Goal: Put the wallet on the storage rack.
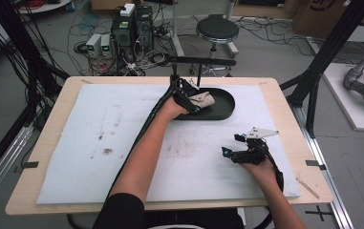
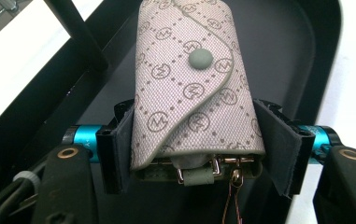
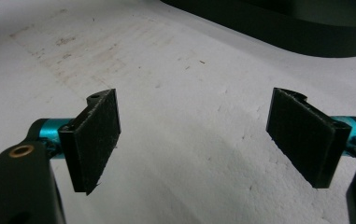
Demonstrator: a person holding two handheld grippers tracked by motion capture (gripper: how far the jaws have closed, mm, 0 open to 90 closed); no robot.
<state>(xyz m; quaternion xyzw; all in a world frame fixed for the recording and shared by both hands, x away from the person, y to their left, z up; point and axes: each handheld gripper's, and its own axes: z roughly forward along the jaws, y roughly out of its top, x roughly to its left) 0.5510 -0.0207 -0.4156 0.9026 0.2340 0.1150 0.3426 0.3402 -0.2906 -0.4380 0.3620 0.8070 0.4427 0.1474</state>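
Left gripper view showed the left gripper point(image 2: 194, 154) closed on a patterned key pouch point(image 2: 189, 93), its two pads pressing the pouch's sides near the open lower end, where metal rings and a thin chain hung out. The pouch sat over the black tray point(image 2: 278, 51), and its snap flap looked fastened. In the high view the pouch point(image 1: 203, 99) lay within the tray point(image 1: 225, 110), toward the tray's near-left part, with the left gripper point(image 1: 187, 98) at the tray's near-left rim. The right gripper point(image 1: 239, 151) rested on the white foam mat point(image 1: 74, 143), well apart from the tray on its near side; the right gripper view showed its jaws wide apart with nothing between them point(image 3: 194, 140).

The likely trouble was the grip itself: the pads caught only the pouch's lower end, and the fabric looked soft, so the pouch could pivot or slide out if lifted quickly. The dangling chain could also snag on the tray's rim, or on the black stand point(image 1: 201, 61) at the tray's far side.
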